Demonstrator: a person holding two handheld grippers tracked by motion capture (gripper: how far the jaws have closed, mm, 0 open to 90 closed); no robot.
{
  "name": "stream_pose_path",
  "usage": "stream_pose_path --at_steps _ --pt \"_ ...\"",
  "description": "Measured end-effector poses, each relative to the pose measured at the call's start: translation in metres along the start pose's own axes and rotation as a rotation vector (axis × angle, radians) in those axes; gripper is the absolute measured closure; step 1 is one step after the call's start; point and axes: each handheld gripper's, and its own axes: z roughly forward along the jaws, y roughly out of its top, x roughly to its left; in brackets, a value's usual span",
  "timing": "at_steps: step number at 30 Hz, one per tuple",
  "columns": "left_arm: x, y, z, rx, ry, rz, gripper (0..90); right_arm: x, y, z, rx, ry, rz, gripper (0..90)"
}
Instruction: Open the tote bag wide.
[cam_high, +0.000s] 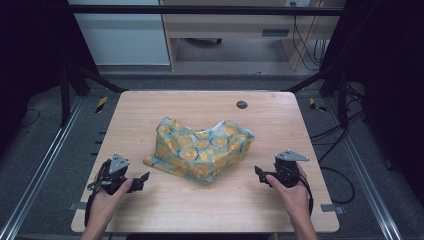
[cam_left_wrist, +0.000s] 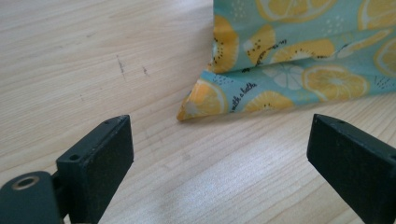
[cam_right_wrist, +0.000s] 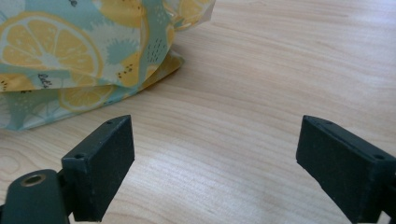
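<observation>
A crumpled teal cloth with yellow lemon slices (cam_high: 201, 147) lies heaped in the middle of the wooden table (cam_high: 200, 107). My left gripper (cam_high: 144, 177) rests on the table to the cloth's lower left, open, with nothing between its jaws. In the left gripper view (cam_left_wrist: 219, 154) a folded corner of the cloth (cam_left_wrist: 205, 100) lies just ahead on the wood. My right gripper (cam_high: 259, 172) sits to the cloth's lower right, also open and empty. The right gripper view (cam_right_wrist: 215, 154) shows the cloth's edge (cam_right_wrist: 84, 70) ahead and to the left, apart from the jaws.
A small dark round grommet (cam_high: 242, 104) sits in the table near its far edge. Black frame posts (cam_high: 65, 85) stand at both sides. Beyond the table are a wooden desk (cam_high: 225, 25) and cables on the floor.
</observation>
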Motion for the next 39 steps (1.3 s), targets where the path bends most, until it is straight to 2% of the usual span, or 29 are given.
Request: stream_pose_path --at_steps 3,6,7,8,9,11,12,13,17,18,19,21,22,23,24,25,26,28,33,35,36,39 --pt "0.002 -0.001 0.0 0.002 0.004 -0.014 6.8 -0.001 0.007 -0.001 0.011 -0.005 -0.013 13.8" --pt "0.004 -0.001 -0.001 0.0 0.003 -0.025 6.9 -0.001 0.026 -0.007 -0.007 -0.002 -0.019 16.6" --pt "0.004 -0.002 0.0 0.0 0.004 -0.027 7.1 0.001 0.045 -0.011 -0.009 0.006 -0.047 16.7" --pt "0.005 -0.002 0.0 0.001 0.004 -0.027 7.1 0.001 0.045 -0.011 -0.009 0.006 -0.047 16.7" --pt "0.005 -0.001 0.0 0.002 0.003 -0.029 7.2 0.002 0.052 -0.013 -0.008 0.005 -0.054 16.9" --pt "0.005 -0.002 0.0 0.001 0.004 -0.029 7.2 0.005 0.072 -0.016 -0.006 0.009 -0.072 17.6" --pt "0.005 -0.002 0.0 0.005 0.005 -0.027 7.2 0.009 0.092 -0.017 0.002 0.022 -0.09 17.6" --pt "0.005 -0.002 0.0 0.005 0.005 -0.027 7.4 0.009 0.092 -0.017 0.002 0.022 -0.09 17.6" --pt "0.004 -0.002 0.001 0.009 0.004 -0.018 7.5 0.021 0.128 -0.009 0.027 0.042 -0.147 18.2" --pt "0.003 -0.001 0.001 0.01 0.003 -0.017 7.5 0.027 0.141 -0.001 0.047 0.059 -0.177 18.5" --pt "0.003 -0.001 0.002 0.013 0.001 -0.012 7.5 0.027 0.141 -0.001 0.047 0.059 -0.177 18.5" --pt "0.002 -0.001 0.002 0.009 0.0 -0.013 7.6 0.033 0.157 0.018 0.083 0.075 -0.191 20.2" --pt "0.002 -0.001 0.002 0.009 0.0 -0.013 7.6 0.033 0.161 0.025 0.097 0.08 -0.192 20.4" --pt "0.002 -0.001 0.002 0.009 -0.001 -0.013 7.6 0.033 0.161 0.025 0.097 0.08 -0.192 20.4" --pt "0.002 -0.001 0.002 0.008 0.0 -0.013 7.7 0.033 0.166 0.039 0.117 0.088 -0.192 21.4" --pt "0.002 -0.001 0.002 0.009 -0.002 -0.012 7.7 0.033 0.168 0.045 0.13 0.092 -0.189 21.7" --pt "0.001 -0.001 0.002 0.01 -0.003 -0.011 7.7 0.033 0.168 0.045 0.13 0.092 -0.189 21.7" --pt "0.001 -0.001 0.003 0.013 -0.006 -0.008 7.7 0.033 0.17 0.058 0.147 0.097 -0.176 22.6" --pt "0.0 0.0 0.004 0.011 -0.014 -0.006 7.8 0.037 0.173 0.083 0.216 0.099 -0.182 22.8" --pt "0.0 0.0 0.005 0.015 -0.014 -0.003 7.8 0.038 0.171 0.095 0.248 0.101 -0.184 25.1" --pt "-0.001 0.0 0.005 0.017 -0.015 0.0 7.8 0.038 0.171 0.095 0.248 0.101 -0.184 25.1" --pt "-0.002 0.0 0.005 0.015 -0.016 0.005 7.8 0.037 0.168 0.104 0.283 0.096 -0.191 32.8"
